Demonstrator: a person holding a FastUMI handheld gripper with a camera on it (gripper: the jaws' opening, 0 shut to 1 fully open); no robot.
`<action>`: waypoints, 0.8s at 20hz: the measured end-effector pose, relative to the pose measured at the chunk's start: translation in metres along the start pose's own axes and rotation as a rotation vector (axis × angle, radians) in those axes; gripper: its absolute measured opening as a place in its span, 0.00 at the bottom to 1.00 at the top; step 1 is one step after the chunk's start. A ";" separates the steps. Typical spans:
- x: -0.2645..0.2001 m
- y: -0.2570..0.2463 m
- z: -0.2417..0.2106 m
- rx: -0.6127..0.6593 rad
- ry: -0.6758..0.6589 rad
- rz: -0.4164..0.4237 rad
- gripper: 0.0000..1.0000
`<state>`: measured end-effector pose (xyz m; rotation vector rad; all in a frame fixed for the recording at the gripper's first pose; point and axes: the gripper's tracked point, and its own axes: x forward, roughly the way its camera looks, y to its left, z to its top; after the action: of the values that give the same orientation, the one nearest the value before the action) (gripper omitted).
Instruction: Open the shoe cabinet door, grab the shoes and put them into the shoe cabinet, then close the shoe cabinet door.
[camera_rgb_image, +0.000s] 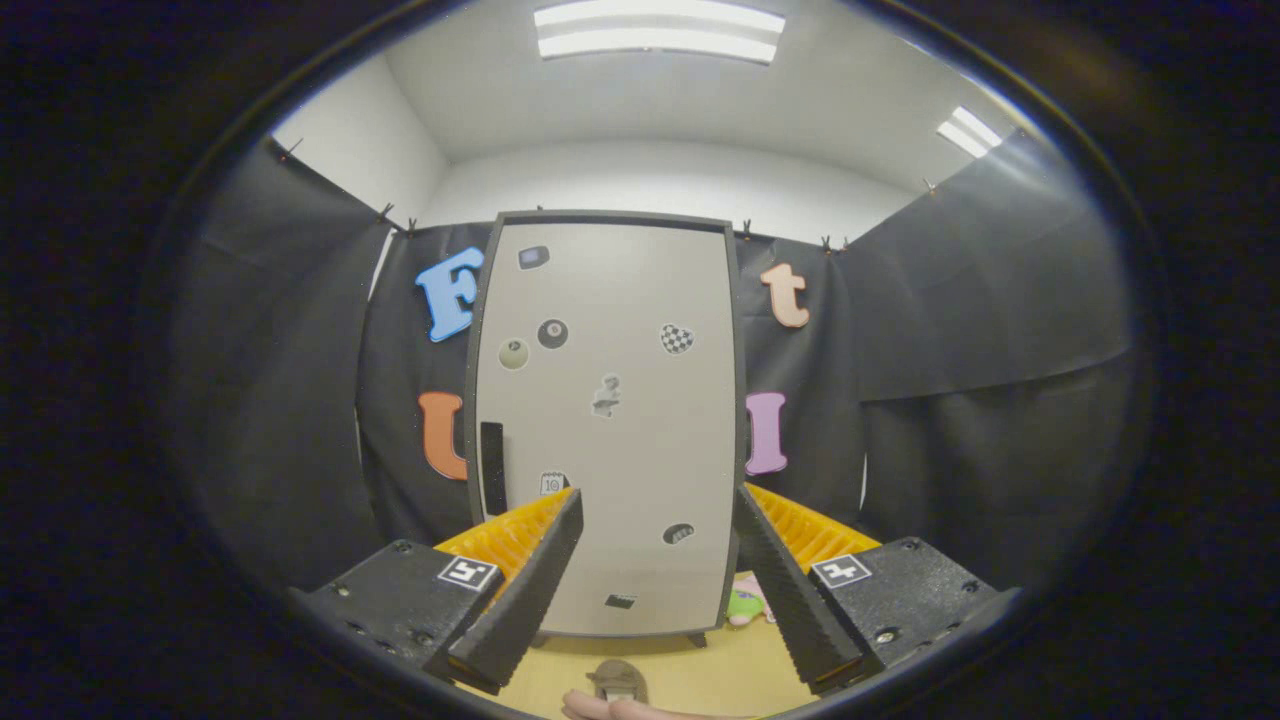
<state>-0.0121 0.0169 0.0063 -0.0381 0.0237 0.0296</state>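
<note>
The cabinet (610, 420) stands upright dead ahead at 12 o'clock, beyond the fingers, its pale door (620, 300) flush in the dark frame and dotted with small stickers. So the door looks shut, and I judge the first step, opening it, is in hand and not yet done.

The claw (658, 515) is spread wide, holding nothing; its two fingers frame the lower part of the door with open air between them.

A dark vertical handle (492, 468) sits on the door's edge at about 9 o'clock, just above the left fingertip. The next move likely calls for swinging the claw toward that handle, narrowing on it, and pulling the door outward.

On the wood floor (700, 680) below, at 6 o'clock, lies a brownish shoe (617, 680), cut off by the lower rim, with part of a hand (610, 708) just beneath it. A small green and pink thing (745, 603) sits at the cabinet's foot near 5 o'clock, half hidden by the right finger; I cannot tell what it is. Whether a second shoe is about is not clear. The hinge side is hard to make out.
</note>
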 end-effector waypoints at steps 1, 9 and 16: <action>0.000 -0.001 0.000 0.000 0.000 -0.001 0.99; 0.017 0.001 0.004 -0.016 0.031 -0.004 0.99; 0.075 0.023 0.001 -0.022 0.078 -0.012 0.99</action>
<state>0.0622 0.0426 0.0046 -0.0610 0.1012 0.0167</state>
